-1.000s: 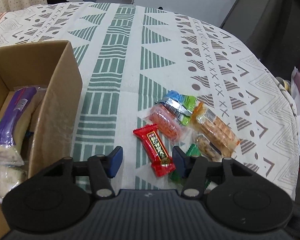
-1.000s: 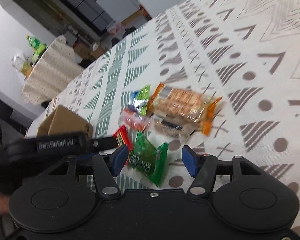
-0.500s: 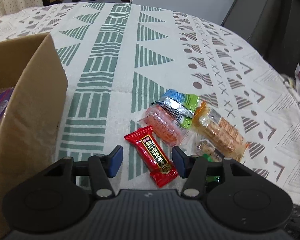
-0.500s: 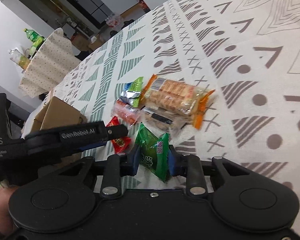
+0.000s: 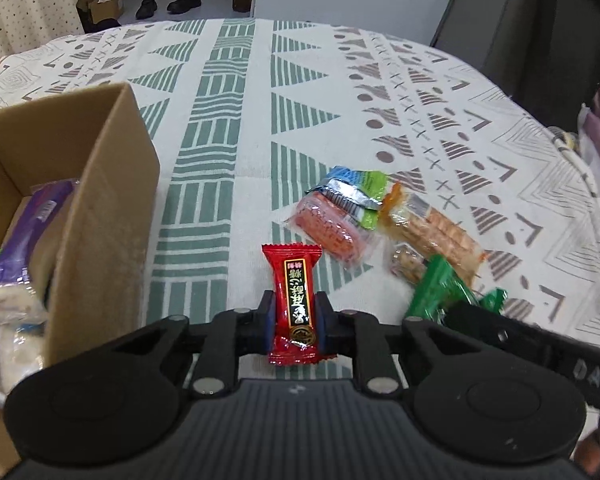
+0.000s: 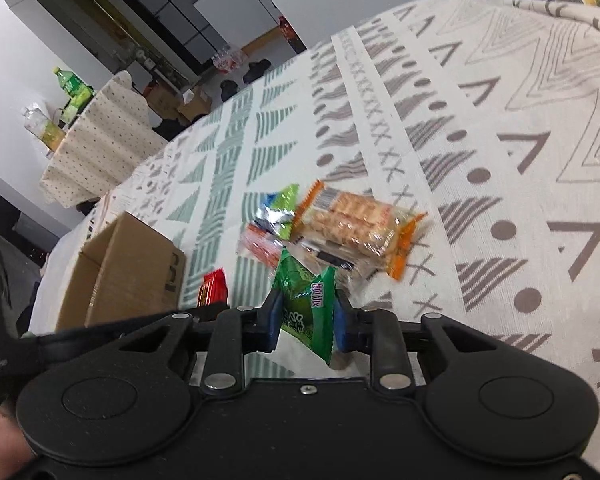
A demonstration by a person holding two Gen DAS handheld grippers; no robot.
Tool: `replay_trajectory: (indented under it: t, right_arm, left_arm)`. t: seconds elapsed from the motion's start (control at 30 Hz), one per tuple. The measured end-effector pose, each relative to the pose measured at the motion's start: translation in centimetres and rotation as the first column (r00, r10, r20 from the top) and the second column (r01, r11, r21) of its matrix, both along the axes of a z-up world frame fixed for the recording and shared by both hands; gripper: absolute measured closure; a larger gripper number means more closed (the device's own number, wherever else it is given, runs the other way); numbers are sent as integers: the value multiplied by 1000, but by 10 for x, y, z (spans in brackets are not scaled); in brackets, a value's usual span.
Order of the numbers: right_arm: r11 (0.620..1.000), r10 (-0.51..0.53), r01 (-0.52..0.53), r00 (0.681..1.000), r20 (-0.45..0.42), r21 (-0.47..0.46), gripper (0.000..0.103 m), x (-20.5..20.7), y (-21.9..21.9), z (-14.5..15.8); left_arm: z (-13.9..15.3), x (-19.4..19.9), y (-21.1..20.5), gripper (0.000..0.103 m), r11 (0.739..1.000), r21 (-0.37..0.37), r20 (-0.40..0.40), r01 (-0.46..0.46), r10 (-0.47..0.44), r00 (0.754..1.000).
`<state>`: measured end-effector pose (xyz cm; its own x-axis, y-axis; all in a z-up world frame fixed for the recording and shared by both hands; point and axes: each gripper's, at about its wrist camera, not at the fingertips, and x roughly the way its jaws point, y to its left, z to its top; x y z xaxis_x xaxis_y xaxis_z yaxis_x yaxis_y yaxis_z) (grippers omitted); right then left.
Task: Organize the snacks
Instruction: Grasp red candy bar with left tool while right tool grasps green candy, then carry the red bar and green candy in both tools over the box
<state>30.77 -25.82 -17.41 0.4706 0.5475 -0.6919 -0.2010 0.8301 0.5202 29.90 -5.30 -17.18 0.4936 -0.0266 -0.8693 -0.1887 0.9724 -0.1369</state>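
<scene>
- Red foil candy packet (image 5: pixel 296 300) now sits pinched in your left gripper (image 5: pixel 295 326), which was open a second ago.
- Green crinkled snack pouch (image 6: pixel 308 308) stays clamped in your right gripper (image 6: pixel 307 322).
- Brown cardboard box (image 5: pixel 100 208), left of both tools, likely comes next.

My fingers (image 5: pixel 295 320) are clamped on the lower half of a red candy (image 5: pixel 295 292), which stands upright between the blue pads. Left of it sits a cardboard box (image 5: pixel 104 216) with a purple-wrapped roll (image 5: pixel 20 248) inside. Right of the candy lie a pink pack (image 5: pixel 328 228), a blue-green pouch (image 5: pixel 354 192), orange crackers (image 5: pixel 436 228) and a green packet (image 5: pixel 440 288), on the patterned cloth (image 5: pixel 236 120).
</scene>
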Motion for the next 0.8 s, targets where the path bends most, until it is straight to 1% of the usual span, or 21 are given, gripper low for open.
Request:
replay_trajectory:
  t: [0.1,0.27,0.43,0.6,0.8]
  right_arm:
    - [1000,-6,6,1000,23,8,78,0,4,9]
    - [1000,-19,18,998,61,20,78,-2,8,25]
    - [1000,-20,19,994,106,18,78,-9,17,44]
    - [1000,9,-8,987,161,-5,78,-17,35,64]
    - [999,33,-29,980,194,-20,78,-20,57,80]
  left_arm:
    - [13,-7,2,85,1000,-17,9,6,-6,1000]
    - [36,-18,9,85,1000,-26,42,18,-17,999]
    - [55,-30,21,85,999,-36,72,8,-6,997]
    - [73,-41,36,85,999,-41,99,0,4,995]
    - [90,-53,57,85,999,-49,122,-17,23,992]
